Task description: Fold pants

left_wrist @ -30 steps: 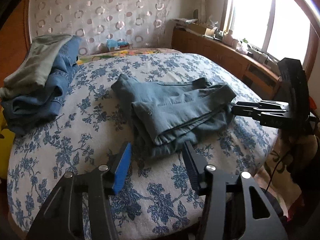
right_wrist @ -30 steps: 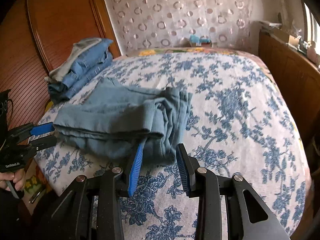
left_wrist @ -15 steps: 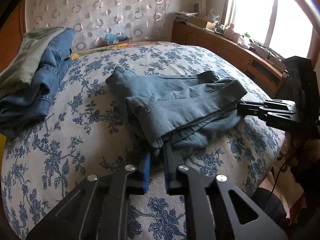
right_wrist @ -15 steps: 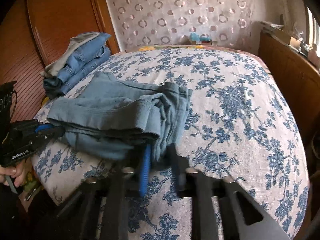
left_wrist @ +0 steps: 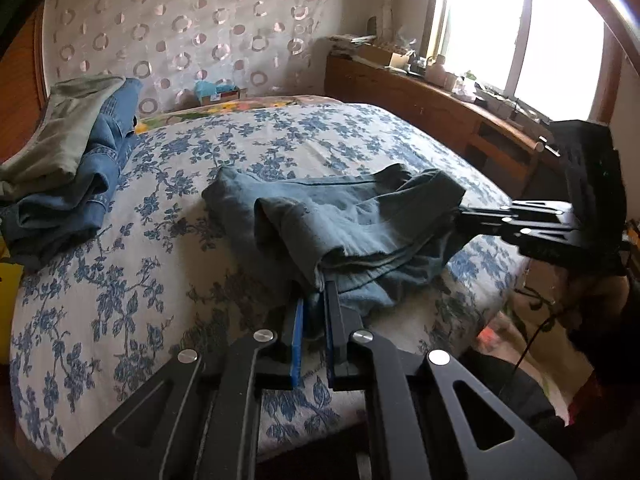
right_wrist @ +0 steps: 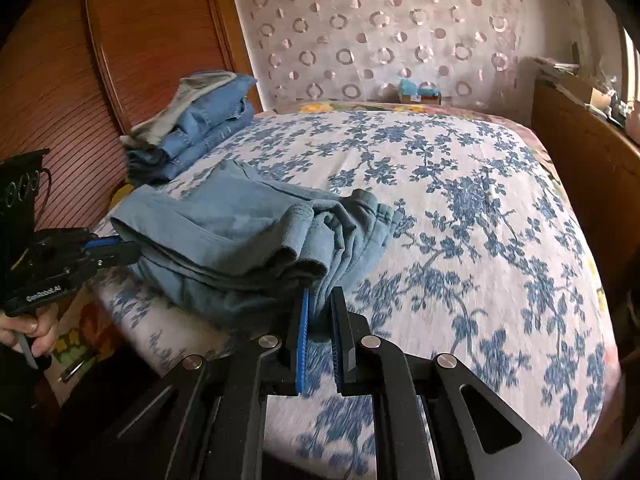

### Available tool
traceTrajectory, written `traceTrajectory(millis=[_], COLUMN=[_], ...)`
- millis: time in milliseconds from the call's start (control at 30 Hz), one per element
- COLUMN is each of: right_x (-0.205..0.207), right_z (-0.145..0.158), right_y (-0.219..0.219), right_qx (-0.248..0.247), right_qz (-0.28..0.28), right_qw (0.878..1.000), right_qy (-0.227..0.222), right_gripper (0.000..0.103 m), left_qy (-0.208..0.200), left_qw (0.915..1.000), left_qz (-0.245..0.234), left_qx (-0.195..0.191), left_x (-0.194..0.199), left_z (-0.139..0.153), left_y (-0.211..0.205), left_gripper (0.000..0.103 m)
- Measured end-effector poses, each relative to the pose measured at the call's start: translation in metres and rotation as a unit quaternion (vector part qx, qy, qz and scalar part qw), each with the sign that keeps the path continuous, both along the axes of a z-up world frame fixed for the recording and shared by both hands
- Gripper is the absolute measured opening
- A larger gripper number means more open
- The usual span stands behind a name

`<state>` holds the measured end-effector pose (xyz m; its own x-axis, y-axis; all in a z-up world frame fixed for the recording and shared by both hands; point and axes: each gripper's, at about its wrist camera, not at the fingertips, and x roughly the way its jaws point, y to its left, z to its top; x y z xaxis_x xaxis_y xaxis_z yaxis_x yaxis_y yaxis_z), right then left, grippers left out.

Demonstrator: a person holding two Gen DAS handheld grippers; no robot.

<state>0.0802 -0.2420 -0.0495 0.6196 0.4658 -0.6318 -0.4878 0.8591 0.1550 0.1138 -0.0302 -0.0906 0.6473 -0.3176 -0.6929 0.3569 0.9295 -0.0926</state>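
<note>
The folded light-blue pants (left_wrist: 344, 216) lay near the front edge of the bed (left_wrist: 120, 280), on its blue-flowered cover. The left gripper (left_wrist: 314, 300) had its jaws pinched tight on the near corner of the bundle, cloth caught between the blue pads. The right gripper (right_wrist: 320, 312) had its jaws clamped the same way on the other end, a fold of fabric squeezed between them. Both sets of jaws had just been closing. A stack of folded jeans (right_wrist: 192, 120) sat at the far left of the bed by the wooden headboard (right_wrist: 152, 32). A small open box (left_wrist: 218, 94) at the wall held something teal; its other contents could not be made out.
</note>
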Motion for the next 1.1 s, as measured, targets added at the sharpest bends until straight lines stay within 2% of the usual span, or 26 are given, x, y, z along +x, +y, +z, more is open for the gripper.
traceTrajectory(millis=[67, 200, 267, 433, 467, 533, 700, 867, 1100], right_x=[-0.002, -0.004, -0.004, -0.005, -0.006, -0.009, -0.01, -0.003, 0.003], right_z=[-0.003, -0.004, -0.003, -0.002, -0.002, -0.001, 0.001, -0.001, -0.008], right_y=[-0.004, -0.006, -0.006, 0.003, 0.004, 0.005, 0.009, 0.017, 0.025], right_qx=[0.012, 0.019, 0.021, 0.004, 0.001, -0.002, -0.016, -0.039, -0.055], right_qz=[-0.001, -0.005, -0.007, -0.011, -0.012, -0.012, -0.009, -0.001, 0.004], right_qw=[1.0, 1.0, 1.0, 1.0, 1.0, 1.0, 1.0, 0.999, 0.998], right_qy=[0.016, 0.021, 0.02, 0.01, 0.008, 0.004, -0.001, -0.001, 0.002], right_gripper=[0.01, 0.01, 0.012, 0.014, 0.014, 0.015, 0.028, 0.031, 0.032], left_qy=[-0.005, 0.015, 0.017, 0.018, 0.019, 0.02, 0.023, 0.039, 0.036], left_qw=[0.9998, 0.9998, 0.9998, 0.9998, 0.9998, 0.9998, 0.9995, 0.9985, 0.9985], left_qz=[0.004, 0.012, 0.007, -0.002, 0.0, 0.004, 0.021, 0.015, 0.013], left_qx=[0.021, 0.006, 0.006, -0.002, -0.003, 0.0, 0.012, 0.036, 0.04], left_x=[0.001, 0.007, 0.007, -0.003, -0.004, -0.005, 0.002, 0.013, 0.021], left_z=[-0.004, -0.009, -0.009, -0.011, -0.011, -0.013, -0.014, -0.023, -0.021], left_y=[-0.003, 0.003, 0.003, 0.008, 0.01, 0.013, 0.018, 0.014, 0.011], left_gripper=[0.01, 0.014, 0.019, 0.04, 0.041, 0.042, 0.042, 0.042, 0.042])
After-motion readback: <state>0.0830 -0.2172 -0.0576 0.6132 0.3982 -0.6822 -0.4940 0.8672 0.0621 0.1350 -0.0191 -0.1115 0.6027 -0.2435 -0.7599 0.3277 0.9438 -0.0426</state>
